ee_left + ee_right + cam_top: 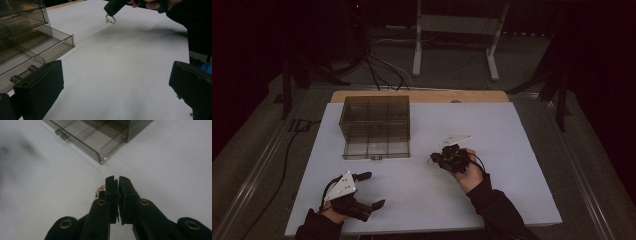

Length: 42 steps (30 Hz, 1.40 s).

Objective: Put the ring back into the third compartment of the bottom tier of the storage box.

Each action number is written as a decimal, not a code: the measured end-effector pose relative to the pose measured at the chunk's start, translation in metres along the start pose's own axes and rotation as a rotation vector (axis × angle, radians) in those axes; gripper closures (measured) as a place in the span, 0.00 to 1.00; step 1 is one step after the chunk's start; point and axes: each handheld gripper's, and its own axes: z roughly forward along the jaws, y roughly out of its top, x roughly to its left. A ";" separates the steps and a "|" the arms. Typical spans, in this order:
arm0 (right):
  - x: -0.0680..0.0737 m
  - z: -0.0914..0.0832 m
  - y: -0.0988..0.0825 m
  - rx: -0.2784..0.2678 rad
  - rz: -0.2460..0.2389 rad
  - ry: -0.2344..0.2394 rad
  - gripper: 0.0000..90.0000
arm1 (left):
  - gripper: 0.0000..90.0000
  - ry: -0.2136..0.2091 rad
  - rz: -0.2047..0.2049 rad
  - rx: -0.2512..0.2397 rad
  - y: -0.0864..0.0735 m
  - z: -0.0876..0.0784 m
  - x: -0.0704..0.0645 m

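the right gripper, fingers clamped on a small bead bracelet, is hanging it just beside the open drawer, left gripper fingers apart.

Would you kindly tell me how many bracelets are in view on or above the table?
1. A small beaded bracelet hangs from the shut right gripper above the white table. Others may be hidden inside the smoky clear drawer box.

bracelet, top centre: pink beads, gold bit | drawer box, upper left: smoky translucent grey | table: plain pale grey-white | both grippers' jaws: matte black | sleeves: black
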 end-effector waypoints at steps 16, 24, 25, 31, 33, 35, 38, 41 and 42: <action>0.007 0.003 0.021 -0.015 -0.028 0.008 0.96 | 0.01 0.000 0.003 -0.001 0.000 -0.001 0.000; 0.009 0.005 0.028 -0.029 -0.020 0.022 0.96 | 0.01 -0.001 0.002 -0.004 0.001 0.000 -0.001; 0.009 0.006 0.029 -0.031 -0.019 0.026 0.96 | 0.01 0.000 0.004 -0.004 0.001 0.000 -0.001; 0.017 0.010 0.039 -0.046 -0.034 0.037 0.96 | 0.01 -0.001 0.005 -0.004 0.001 0.000 -0.001; 0.019 0.013 0.042 -0.046 -0.040 0.038 0.96 | 0.01 -0.001 0.008 0.001 0.000 0.000 -0.001; 0.021 0.015 0.045 -0.048 -0.042 0.044 0.96 | 0.01 -0.002 0.007 0.003 0.000 0.000 -0.001; 0.023 0.017 0.049 -0.054 -0.039 0.048 0.96 | 0.01 -0.004 0.008 0.000 0.000 0.000 -0.001; 0.024 0.019 0.053 -0.059 -0.038 0.049 0.96 | 0.01 -0.004 0.005 -0.001 0.000 0.000 -0.001; 0.024 0.019 0.054 -0.059 -0.034 0.051 0.96 | 0.01 -0.004 0.006 -0.003 0.000 0.000 -0.001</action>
